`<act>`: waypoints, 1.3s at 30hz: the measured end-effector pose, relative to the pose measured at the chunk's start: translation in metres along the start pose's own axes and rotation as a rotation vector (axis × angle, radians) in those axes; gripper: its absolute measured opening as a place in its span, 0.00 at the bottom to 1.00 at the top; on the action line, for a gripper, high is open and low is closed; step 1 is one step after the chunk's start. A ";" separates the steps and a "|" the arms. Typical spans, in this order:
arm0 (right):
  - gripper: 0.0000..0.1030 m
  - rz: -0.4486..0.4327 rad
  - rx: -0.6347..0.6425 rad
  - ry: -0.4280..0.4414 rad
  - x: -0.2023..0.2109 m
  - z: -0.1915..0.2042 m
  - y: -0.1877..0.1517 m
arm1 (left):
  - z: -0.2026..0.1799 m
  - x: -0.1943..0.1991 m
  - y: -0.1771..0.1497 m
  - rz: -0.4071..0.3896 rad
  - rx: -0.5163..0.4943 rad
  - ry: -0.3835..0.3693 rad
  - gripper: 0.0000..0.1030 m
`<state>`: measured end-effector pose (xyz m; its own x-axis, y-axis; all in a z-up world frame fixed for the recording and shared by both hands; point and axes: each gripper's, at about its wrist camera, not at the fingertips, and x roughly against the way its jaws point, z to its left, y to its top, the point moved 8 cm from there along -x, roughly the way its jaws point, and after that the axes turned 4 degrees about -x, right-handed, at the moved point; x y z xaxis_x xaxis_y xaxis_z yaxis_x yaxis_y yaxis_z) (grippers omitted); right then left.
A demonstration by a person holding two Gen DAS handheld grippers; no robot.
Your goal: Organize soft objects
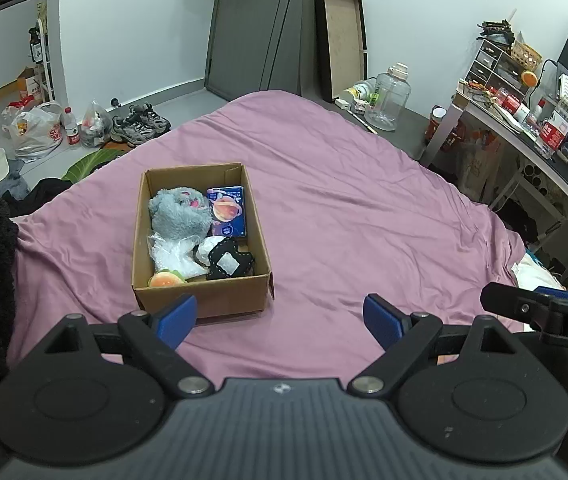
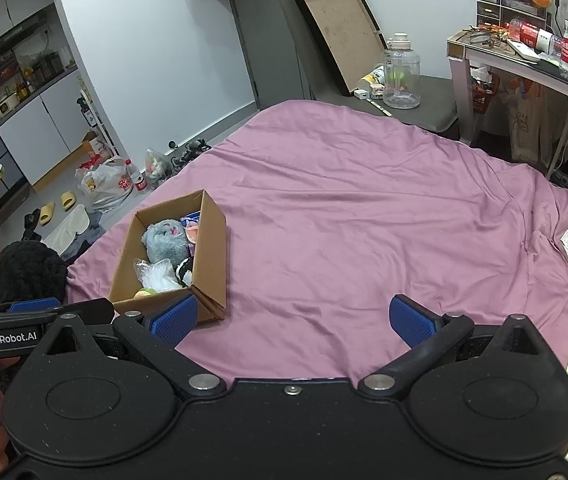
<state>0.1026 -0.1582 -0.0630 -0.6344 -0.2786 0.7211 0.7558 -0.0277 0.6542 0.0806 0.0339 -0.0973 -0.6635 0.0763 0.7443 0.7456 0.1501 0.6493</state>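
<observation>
In the right view the box (image 2: pixel 208 240) wall hides most of what lies inside: the black pouch (image 2: pixel 185 270) shows only a sliver, the burger toy (image 2: pixel 144 292) just a corner. The left tongs (image 2: pixel 34 305) are cut by the frame edge there, so their gap cannot be judged. The blue carton's (image 1: pixel 228 212) print is too small to read.

Bed covered by wrinkled mauve-pink sheet (image 1: pixel 344 200) (image 2: pixel 364 220); one open brown cardboard box (image 1: pixel 204 292) (image 2: pixel 210 248) rested directly on it, left side.
</observation>
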 end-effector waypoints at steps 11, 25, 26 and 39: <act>1.00 -0.002 -0.003 -0.007 -0.001 -0.004 0.000 | 0.000 -0.001 -0.001 0.001 -0.002 0.001 0.87; 1.00 -0.002 -0.007 -0.010 0.000 -0.008 0.001 | 0.000 -0.001 -0.001 0.002 -0.005 0.002 0.87; 1.00 -0.002 -0.007 -0.010 0.000 -0.007 0.001 | -0.001 -0.001 -0.001 0.002 -0.005 0.002 0.87; 1.00 -0.002 -0.007 -0.020 0.000 -0.010 0.003 | -0.001 -0.002 -0.001 0.001 -0.014 0.006 0.87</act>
<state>0.1060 -0.1675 -0.0631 -0.6388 -0.2596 0.7242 0.7557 -0.0351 0.6540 0.0813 0.0327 -0.0993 -0.6625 0.0709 0.7457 0.7471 0.1358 0.6507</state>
